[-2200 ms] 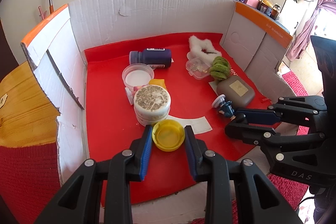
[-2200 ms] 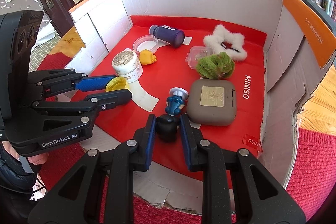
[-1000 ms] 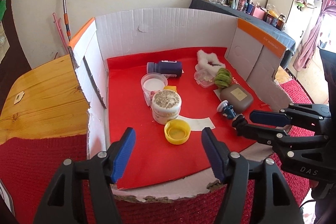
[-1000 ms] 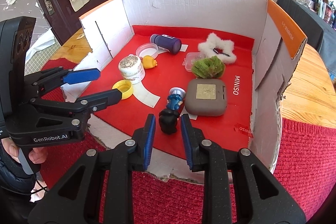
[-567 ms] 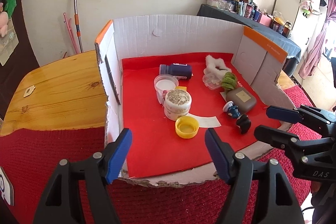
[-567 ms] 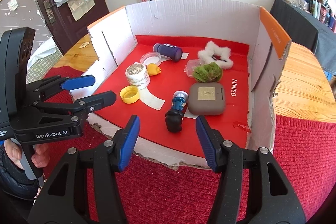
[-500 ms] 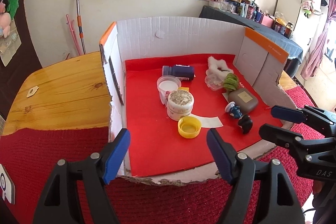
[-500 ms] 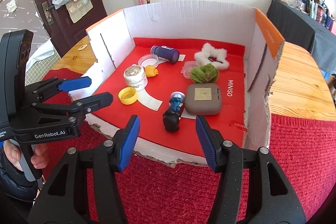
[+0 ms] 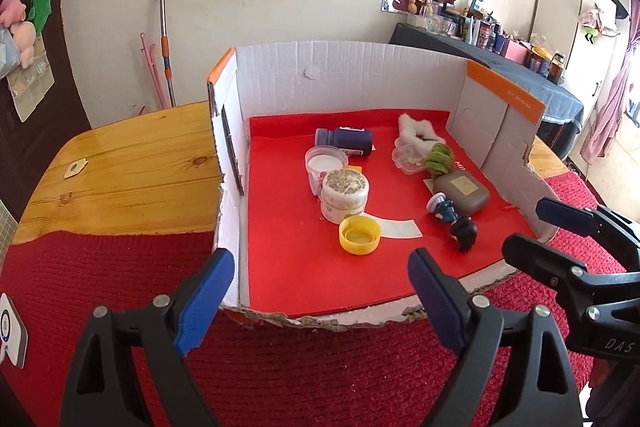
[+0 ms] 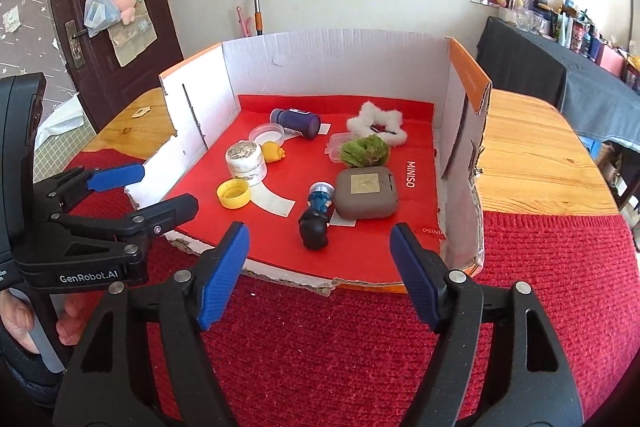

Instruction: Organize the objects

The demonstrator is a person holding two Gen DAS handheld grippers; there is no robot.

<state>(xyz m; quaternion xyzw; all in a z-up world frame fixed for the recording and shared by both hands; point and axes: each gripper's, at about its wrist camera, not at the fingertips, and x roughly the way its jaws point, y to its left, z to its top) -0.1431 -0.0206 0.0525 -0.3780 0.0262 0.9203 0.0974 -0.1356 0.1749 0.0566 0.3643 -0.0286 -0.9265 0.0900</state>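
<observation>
A cardboard box (image 9: 352,75) (image 10: 332,63) with a red floor holds several objects: a yellow cap (image 9: 359,235) (image 10: 233,193), a white round jar (image 9: 345,190) (image 10: 245,157), a dark blue bottle (image 9: 345,141) (image 10: 296,121), a grey case (image 9: 462,188) (image 10: 366,191), a black figurine (image 9: 463,231) (image 10: 315,227) and a blue figurine (image 9: 443,207) (image 10: 321,201). My left gripper (image 9: 316,287) is open and empty, in front of the box. My right gripper (image 10: 320,261) is open and empty, also outside the front edge.
A green scrunchie (image 10: 366,149), a white fluffy scrunchie (image 10: 376,125), a clear lid (image 9: 326,159) and a yellow duck toy (image 10: 273,151) lie in the box. The box stands on a wooden table (image 9: 128,163) with a red knit cloth (image 10: 360,347) in front.
The left gripper let go of the yellow cap and the right gripper let go of the black figurine. Both opened wide and drew back out of the box.
</observation>
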